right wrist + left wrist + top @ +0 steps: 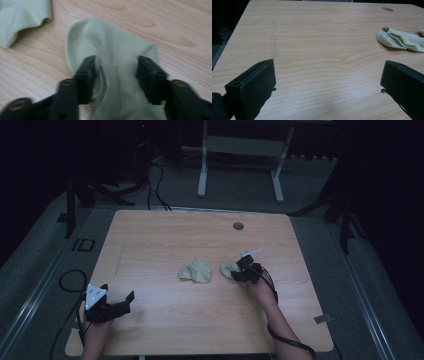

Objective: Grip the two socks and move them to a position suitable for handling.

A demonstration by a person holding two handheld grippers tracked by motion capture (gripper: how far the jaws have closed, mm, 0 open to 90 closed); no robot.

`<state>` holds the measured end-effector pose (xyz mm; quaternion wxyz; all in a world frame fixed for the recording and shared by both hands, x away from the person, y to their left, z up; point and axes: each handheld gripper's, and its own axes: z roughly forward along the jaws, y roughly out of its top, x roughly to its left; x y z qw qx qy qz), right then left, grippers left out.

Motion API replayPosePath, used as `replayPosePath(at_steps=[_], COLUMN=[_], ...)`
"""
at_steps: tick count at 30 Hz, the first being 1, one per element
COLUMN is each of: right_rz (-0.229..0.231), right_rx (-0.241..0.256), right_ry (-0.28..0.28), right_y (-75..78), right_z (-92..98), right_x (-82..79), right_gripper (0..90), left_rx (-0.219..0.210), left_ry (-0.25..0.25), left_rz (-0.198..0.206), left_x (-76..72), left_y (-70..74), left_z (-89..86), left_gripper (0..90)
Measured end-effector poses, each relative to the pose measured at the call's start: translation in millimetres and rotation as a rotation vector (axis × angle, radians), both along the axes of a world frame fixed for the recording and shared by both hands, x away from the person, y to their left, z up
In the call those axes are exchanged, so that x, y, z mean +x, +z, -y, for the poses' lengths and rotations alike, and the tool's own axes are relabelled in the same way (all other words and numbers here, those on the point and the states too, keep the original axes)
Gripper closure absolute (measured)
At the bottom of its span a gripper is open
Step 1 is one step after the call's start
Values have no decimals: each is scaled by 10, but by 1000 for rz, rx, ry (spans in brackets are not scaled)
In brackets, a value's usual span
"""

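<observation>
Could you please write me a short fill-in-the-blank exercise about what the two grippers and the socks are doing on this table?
1. The right gripper has its jaws on either side of a pale green ____.
2. The left gripper stands wide ____ over bare wood of the table.
3. The number of socks on the table is ____: the right sock and the middle sock.

Missing words: sock; open; two
</observation>
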<state>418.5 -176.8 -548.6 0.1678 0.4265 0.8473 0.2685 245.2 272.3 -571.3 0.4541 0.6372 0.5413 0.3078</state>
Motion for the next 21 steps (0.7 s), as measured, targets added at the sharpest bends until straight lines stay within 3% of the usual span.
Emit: replayPosePath(at_steps=[1, 2, 5, 9, 13, 19, 21], right_rz=[3, 9, 19, -6, 5, 40, 58], right_rx=[-1, -6, -21, -34, -24, 23, 35], right_ry=[-7, -7, -4, 7, 8, 39, 64], right_y=[0, 1, 2, 46, 110, 392, 553], right_z=[-2, -13, -38, -69, -75, -103, -136], right_x=[-5, -19, -32, -22, -50, -170, -272], right_gripper=[592, 719, 797, 822, 830, 831, 831], left_rx=[0, 1, 8, 7, 6, 9, 10], left_ry=[0, -3, -6, -8, -7, -9, -10], left_rz=[0, -1, -3, -5, -4, -7, -9], left_x=[0, -1, -1, 1, 1, 3, 3], left_y=[0, 0, 0, 0, 0, 0, 2], left_z=[0, 6, 11, 19, 18, 31, 34], left_gripper=[0, 0, 0, 0, 0, 0, 0])
